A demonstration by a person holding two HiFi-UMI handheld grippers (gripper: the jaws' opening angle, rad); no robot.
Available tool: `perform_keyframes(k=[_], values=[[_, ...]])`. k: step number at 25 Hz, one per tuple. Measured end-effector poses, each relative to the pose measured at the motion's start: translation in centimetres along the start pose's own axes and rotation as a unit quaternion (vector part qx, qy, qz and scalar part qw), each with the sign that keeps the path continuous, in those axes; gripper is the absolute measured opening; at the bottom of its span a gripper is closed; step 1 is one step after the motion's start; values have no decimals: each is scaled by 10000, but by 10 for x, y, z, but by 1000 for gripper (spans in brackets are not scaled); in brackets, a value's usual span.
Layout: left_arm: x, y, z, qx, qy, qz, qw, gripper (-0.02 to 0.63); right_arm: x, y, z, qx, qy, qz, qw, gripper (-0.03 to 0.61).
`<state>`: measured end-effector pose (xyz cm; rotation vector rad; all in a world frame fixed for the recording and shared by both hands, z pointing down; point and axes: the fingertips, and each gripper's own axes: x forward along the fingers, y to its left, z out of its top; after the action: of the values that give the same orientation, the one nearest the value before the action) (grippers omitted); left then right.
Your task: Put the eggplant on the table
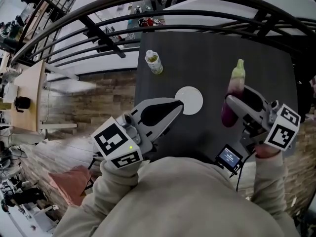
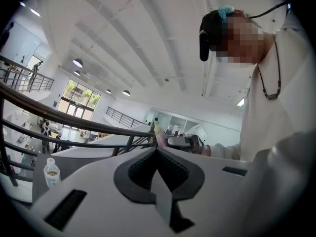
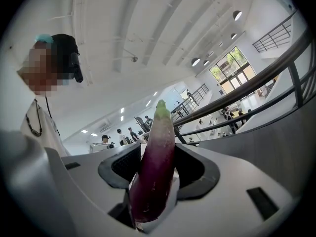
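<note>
A long purple eggplant (image 1: 235, 89) with a pale green tip stands upright between the jaws of my right gripper (image 1: 230, 101), above the right side of the dark table (image 1: 207, 53). In the right gripper view the eggplant (image 3: 154, 174) fills the gap and both pads press on it, so my right gripper (image 3: 157, 154) is shut on it. My left gripper (image 1: 177, 104) hovers over the table's near edge beside a white plate (image 1: 193, 98). The jaws of my left gripper (image 2: 157, 150) meet at a point with nothing held. Beyond them the eggplant (image 2: 158, 131) shows.
A small clear bottle (image 1: 153, 62) with a white cap stands at the table's far left corner and is seen again as the bottle (image 2: 51, 172). A black curved railing (image 1: 197, 19) runs behind the table. A small lit screen (image 1: 228, 157) sits near the person's right arm.
</note>
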<state>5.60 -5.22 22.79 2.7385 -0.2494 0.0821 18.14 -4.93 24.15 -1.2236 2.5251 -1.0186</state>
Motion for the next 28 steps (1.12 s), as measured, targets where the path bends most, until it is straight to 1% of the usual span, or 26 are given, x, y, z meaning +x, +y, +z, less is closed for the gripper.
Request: perform_keyframes(k=[3, 9, 13, 18, 28], values=[[-1, -1, 1, -78, -35, 19, 10000, 5, 3, 4, -1, 5, 76, -2, 10000, 222], [6, 8, -2, -162, -142, -81, 9997, 5, 22, 8, -1, -235, 244, 9, 9994, 222], [6, 12, -5, -214, -137, -132, 9996, 5, 26, 5, -3, -216, 314, -75, 9992, 222], [0, 26, -11, -284, -144, -50, 9995, 5, 34, -2, -9, -202, 427, -158, 9988, 222], [-3, 39, -25, -508, -86, 0, 9987, 5, 50, -21, -22, -73, 624, -260, 9977, 222]])
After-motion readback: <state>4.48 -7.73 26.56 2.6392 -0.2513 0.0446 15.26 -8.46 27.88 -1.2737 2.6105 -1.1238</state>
